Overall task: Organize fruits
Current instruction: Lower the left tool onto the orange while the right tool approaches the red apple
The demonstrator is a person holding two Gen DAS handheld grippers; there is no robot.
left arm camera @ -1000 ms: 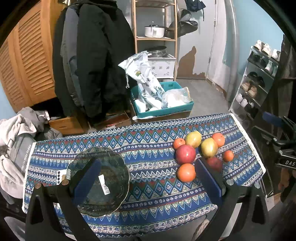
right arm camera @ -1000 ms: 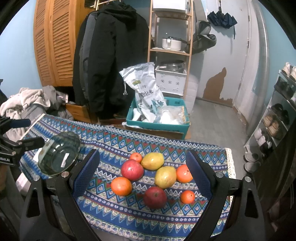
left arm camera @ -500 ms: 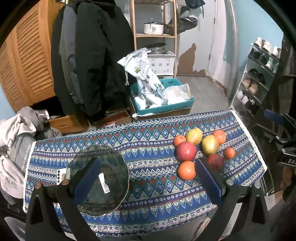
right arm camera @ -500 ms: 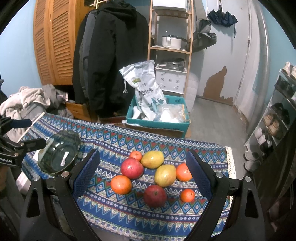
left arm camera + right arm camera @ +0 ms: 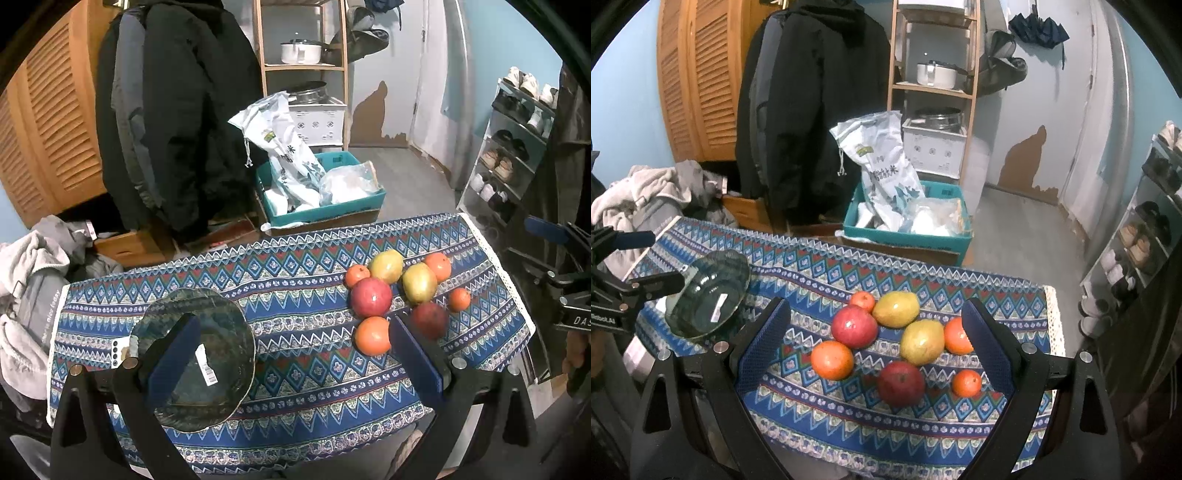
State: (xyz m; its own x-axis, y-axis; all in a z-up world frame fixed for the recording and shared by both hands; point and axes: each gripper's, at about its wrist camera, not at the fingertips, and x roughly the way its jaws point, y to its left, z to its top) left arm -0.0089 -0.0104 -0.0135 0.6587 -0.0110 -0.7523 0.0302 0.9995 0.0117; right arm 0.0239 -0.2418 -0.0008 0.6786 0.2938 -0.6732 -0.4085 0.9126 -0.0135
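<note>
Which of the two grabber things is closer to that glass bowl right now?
The left. The left gripper hangs over the glass bowl, one finger directly above it. The right gripper is over the fruit pile, with the bowl well off to its left.

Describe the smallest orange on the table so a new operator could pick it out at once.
Start at the patterned tablecloth and find the fruit cluster opposite the glass bowl. At the cluster's near corner, right of the dark red apple, lies the small orange. It is the smallest fruit and touches no other.
</note>
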